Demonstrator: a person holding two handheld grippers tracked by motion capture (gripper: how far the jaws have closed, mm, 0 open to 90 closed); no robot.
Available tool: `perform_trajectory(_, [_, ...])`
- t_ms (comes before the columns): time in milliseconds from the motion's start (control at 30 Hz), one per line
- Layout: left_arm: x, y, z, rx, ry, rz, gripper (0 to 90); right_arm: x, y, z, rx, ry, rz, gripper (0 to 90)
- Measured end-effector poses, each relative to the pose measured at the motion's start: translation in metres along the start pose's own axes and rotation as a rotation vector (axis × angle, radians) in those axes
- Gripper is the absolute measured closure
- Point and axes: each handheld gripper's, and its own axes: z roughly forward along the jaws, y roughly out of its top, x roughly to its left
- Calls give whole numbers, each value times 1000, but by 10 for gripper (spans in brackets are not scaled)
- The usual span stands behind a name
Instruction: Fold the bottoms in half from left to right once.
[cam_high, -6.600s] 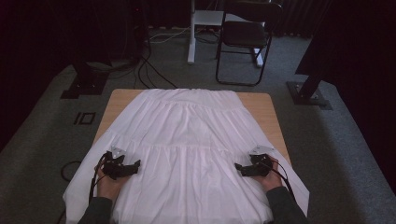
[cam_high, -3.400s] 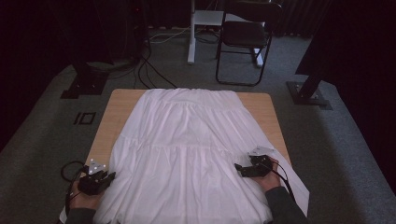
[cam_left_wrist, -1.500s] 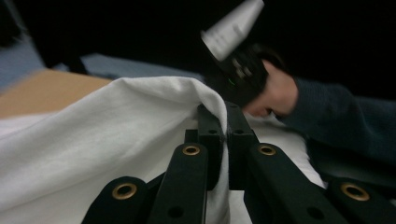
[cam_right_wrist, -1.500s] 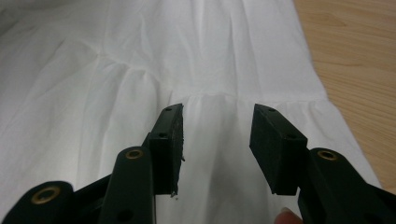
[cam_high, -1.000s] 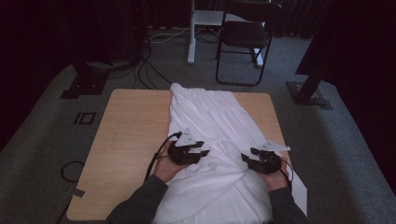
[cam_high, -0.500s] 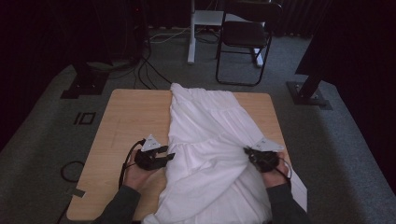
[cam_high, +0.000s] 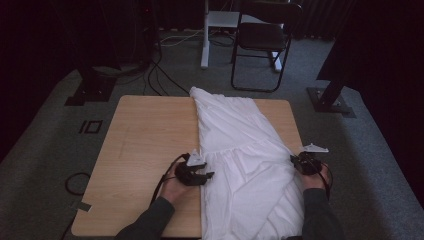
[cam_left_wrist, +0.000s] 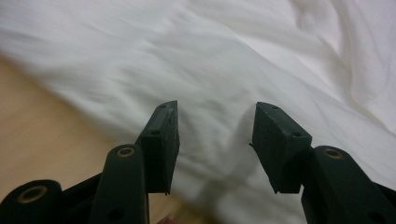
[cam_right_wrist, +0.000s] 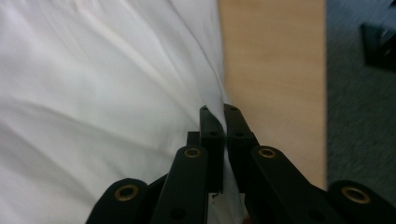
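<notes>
Since a second ago my left gripper (cam_high: 206, 176) slid to the fold's nine-o'clock edge, jaws opening, empty; right gripper (cam_right_wrist: 223, 122) pinches the soft, creased white cloth (cam_high: 240, 150) (woodgrain table (cam_high: 145, 135)).

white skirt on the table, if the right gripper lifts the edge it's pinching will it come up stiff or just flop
Probably flop: the white skirt lies in soft folds and creases, already doubled over itself. It looks thin and light, so the right gripper, shut on its edge, would likely raise only that part while the rest drags. It may slide easily on the smooth table.
</notes>
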Motion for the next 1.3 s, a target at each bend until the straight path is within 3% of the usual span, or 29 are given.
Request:
perform_trajectory(67, [-8, -2, 17, 68, 30, 42, 533, -1, -6, 4, 2, 6, 7, 868])
perform_trajectory(100, [-10, -4, 23, 86, 36, 59, 586, -2, -7, 3, 3, 13, 18, 861])
perform_trajectory(133, [-9, -5, 23, 70, 37, 55, 615, -2, -7, 3, 7, 16, 21, 858])
perform_trajectory(233, [-3, -3, 20, 97, 80, 73, 799, 0, -7, 2, 8, 17, 23, 859])
perform_trajectory(333, [3, -4, 18, 106, 96, 79, 842, 2, -7, 2, 9, 24, 34, 861])
perform_trajectory(367, [11, -5, 15, 115, 121, 76, 842, 5, -7, 2, 10, 31, 36, 861])
perform_trajectory(533, [43, -11, 6, 120, 185, 17, 851, 26, -4, 4, 14, 76, -3, 859])
perform_trajectory(667, [68, -13, 1, 140, 258, -1, 853, 40, 4, 11, 20, 117, -39, 856])
perform_trajectory(900, [104, -9, 2, 178, 385, -36, 858, 57, 31, 35, 31, 149, -75, 861])
perform_trajectory(1133, [136, -17, -10, 201, 485, -141, 859, 69, 57, 60, 39, 179, -87, 861])
perform_trajectory(1200, [141, -19, -13, 191, 472, -169, 858, 70, 62, 66, 26, 172, -83, 861])
perform_trajectory(1300, [140, -18, -15, 183, 449, -176, 830, 69, 67, 71, 29, 129, -27, 815])
